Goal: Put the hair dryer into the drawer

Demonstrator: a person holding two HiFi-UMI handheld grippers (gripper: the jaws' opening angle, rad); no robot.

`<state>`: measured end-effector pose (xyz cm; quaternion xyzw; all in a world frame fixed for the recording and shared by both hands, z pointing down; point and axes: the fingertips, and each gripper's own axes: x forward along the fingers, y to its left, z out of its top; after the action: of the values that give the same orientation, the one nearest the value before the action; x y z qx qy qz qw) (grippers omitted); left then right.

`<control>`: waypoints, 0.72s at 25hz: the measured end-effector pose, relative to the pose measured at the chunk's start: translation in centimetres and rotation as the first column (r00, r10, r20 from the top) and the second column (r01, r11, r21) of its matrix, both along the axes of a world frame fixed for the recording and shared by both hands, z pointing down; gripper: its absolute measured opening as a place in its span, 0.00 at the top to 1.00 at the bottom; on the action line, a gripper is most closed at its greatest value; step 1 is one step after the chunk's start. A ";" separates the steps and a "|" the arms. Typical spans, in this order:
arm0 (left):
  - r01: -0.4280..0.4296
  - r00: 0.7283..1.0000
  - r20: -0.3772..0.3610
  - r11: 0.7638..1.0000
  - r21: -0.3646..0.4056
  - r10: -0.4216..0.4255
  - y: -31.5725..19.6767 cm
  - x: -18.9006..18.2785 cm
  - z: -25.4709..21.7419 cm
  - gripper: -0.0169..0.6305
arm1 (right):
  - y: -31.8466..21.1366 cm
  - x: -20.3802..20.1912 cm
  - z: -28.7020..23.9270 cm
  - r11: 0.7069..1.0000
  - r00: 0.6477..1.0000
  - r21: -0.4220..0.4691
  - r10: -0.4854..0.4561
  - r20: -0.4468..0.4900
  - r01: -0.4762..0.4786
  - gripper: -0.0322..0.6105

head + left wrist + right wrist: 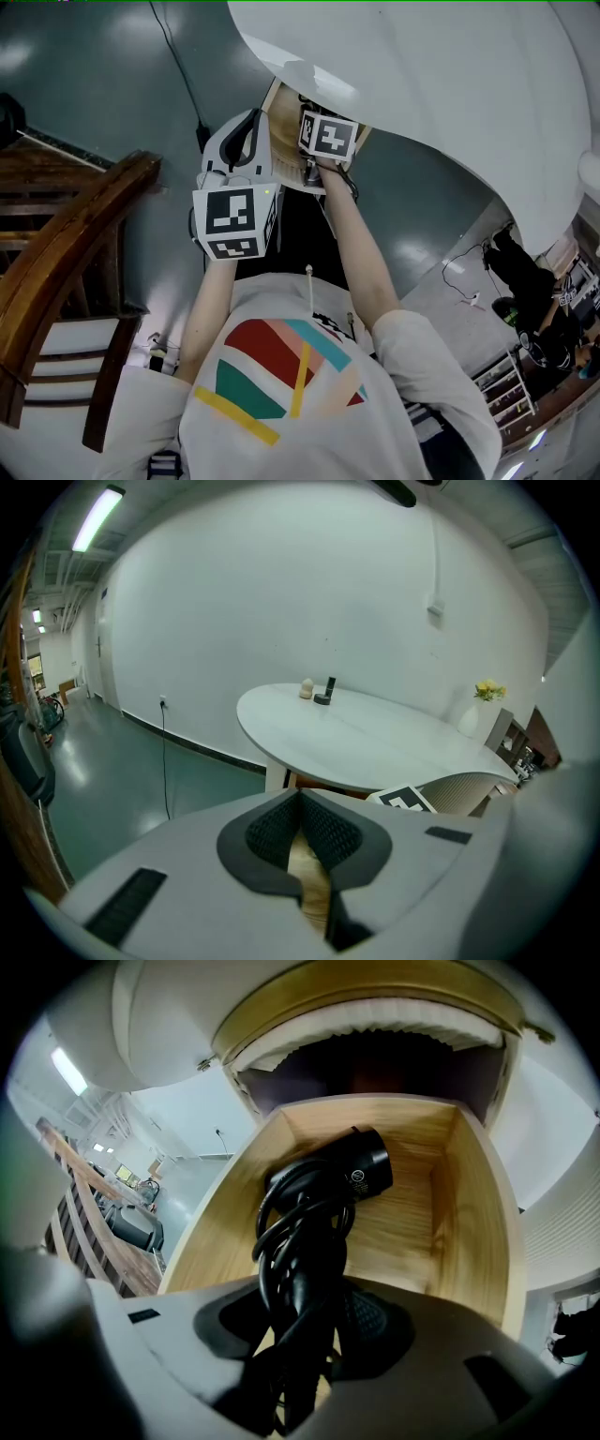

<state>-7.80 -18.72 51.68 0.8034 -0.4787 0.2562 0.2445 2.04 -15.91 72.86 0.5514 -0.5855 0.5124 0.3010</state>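
Observation:
A black hair dryer (323,1194) with its cord wound round the handle hangs nose-first inside the open wooden drawer (469,1204). My right gripper (305,1335) is shut on the handle and cord, above the drawer's front edge. In the head view the drawer (284,117) sticks out from under the white round table (450,84), and the right gripper's marker cube (328,137) sits over it. My left gripper (249,127) is just left of the drawer, shut with nothing between its pads (272,832). The drawer's wood shows below them.
A wooden chair and rail (66,244) stand at the left on the green floor. A black cable (178,66) runs across the floor to the wall. Small items (323,691) and a vase of yellow flowers (487,691) stand on the table top (375,738).

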 end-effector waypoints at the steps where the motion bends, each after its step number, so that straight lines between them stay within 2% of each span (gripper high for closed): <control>1: -0.003 1.000 -0.001 1.000 0.003 0.003 0.1 0.2 -0.2 0.94 | 0.0 0.1 0.0 1.000 1.000 0.000 0.000 0.000 0.000 0.67; 6: -0.010 1.000 0.004 1.000 0.004 0.010 0.8 0.6 -0.4 0.94 | -0.1 0.4 -0.1 1.000 1.000 -0.002 0.001 -0.002 -0.001 0.67; 14: 0.010 1.000 0.012 1.000 0.013 -0.010 1.7 -0.7 -1.2 0.94 | 0.2 0.7 -0.5 1.000 0.999 -0.012 0.017 -0.030 -0.017 0.67; 18: 0.021 1.000 0.001 0.999 0.025 -0.021 1.8 -0.6 -2.0 0.94 | 0.2 1.0 -1.1 1.000 0.999 -0.003 0.020 -0.030 -0.020 0.63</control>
<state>-8.45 -16.96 49.68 0.8010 -0.4906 0.2483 0.2367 3.03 -15.66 71.80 0.5643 -0.5747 0.5080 0.3054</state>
